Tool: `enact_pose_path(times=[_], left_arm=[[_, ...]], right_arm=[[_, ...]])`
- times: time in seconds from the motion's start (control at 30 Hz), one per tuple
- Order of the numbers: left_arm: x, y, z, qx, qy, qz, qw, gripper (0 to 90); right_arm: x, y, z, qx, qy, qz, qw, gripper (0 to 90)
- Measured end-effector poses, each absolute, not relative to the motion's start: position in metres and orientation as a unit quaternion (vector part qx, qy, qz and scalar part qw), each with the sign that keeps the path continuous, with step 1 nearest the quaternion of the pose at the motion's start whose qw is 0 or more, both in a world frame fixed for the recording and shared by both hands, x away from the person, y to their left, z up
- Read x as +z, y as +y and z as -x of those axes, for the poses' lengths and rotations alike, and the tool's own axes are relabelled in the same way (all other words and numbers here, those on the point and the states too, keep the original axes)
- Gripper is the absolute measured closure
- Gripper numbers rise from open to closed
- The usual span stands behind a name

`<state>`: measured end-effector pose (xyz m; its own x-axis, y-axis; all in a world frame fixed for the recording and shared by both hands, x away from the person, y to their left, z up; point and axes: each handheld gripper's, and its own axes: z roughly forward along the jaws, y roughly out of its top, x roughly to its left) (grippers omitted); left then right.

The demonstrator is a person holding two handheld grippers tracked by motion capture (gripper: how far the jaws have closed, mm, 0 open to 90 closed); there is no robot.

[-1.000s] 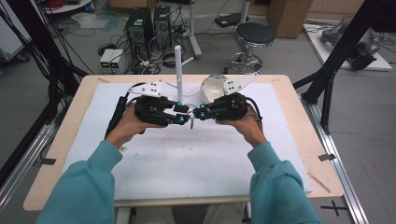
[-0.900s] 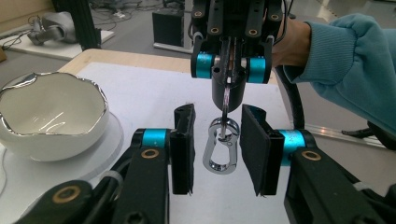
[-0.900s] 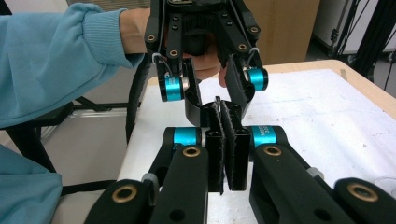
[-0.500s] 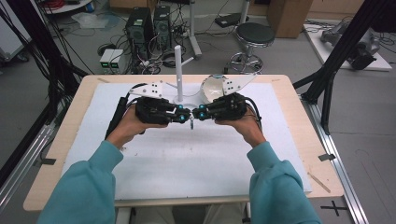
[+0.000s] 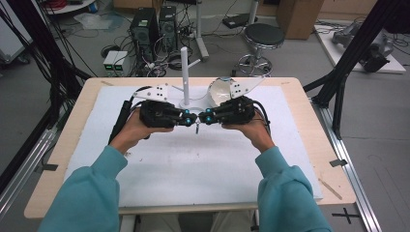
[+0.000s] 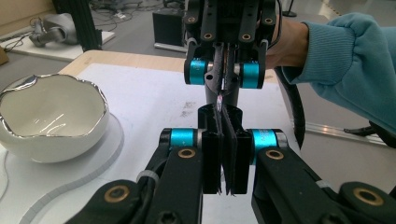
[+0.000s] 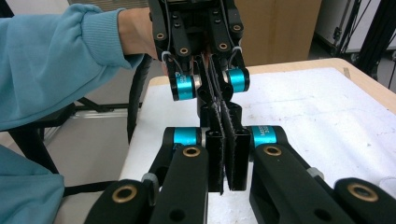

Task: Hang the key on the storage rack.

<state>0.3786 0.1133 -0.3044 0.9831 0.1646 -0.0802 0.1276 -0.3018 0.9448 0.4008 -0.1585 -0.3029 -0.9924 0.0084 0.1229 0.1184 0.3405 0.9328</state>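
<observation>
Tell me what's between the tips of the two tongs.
A small thin piece hangs where the left tongs, whose jaws have just been closing, meet the right tongs tip to tip, in the high view.

White bowl (image 6: 51, 119) and upright white post (image 5: 184, 72) at far side of the counter (image 5: 67, 145); stool (image 5: 263, 36) and PC towers (image 5: 153, 26) on the floor behind.

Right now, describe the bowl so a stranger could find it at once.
Start at the white mat on the wooden table. Near its far edge, right of the upright white post, sits the bowl. It alone is glossy white with a wavy silver rim.
</observation>
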Motion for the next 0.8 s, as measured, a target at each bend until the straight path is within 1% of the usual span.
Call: enact_pose_path(times=[0.4,0.67,0.7,0.73,0.77,0.8], left_arm=[[-0.3036,0.1147,-0.3795,-0.001,0.096,-0.807,0.583,88.0],[-0.3007,0.1141,-0.3770,0.013,0.091,-0.808,0.582,88.1],[-0.3000,0.1140,-0.3770,0.015,0.089,-0.809,0.581,88.3],[-0.2998,0.1135,-0.3767,0.014,0.087,-0.808,0.583,88.3],[-0.2988,0.1135,-0.3765,0.025,0.085,-0.809,0.581,88.3],[-0.2980,0.1135,-0.3765,0.023,0.089,-0.809,0.580,88.3]], right_arm=[[-0.3029,-0.1580,-0.4003,-0.572,-0.818,0.035,0.049,88.9],[-0.3023,-0.1581,-0.4008,-0.580,-0.813,0.023,0.040,88.5],[-0.3020,-0.1588,-0.4008,-0.582,-0.812,0.021,0.037,86.2],[-0.3020,-0.1588,-0.4008,-0.582,-0.812,0.021,0.037,86.2],[-0.3017,-0.1601,-0.4008,-0.586,-0.809,0.022,0.040,75.4],[-0.3012,-0.1610,-0.4009,-0.592,-0.805,0.025,0.036,64.9]])
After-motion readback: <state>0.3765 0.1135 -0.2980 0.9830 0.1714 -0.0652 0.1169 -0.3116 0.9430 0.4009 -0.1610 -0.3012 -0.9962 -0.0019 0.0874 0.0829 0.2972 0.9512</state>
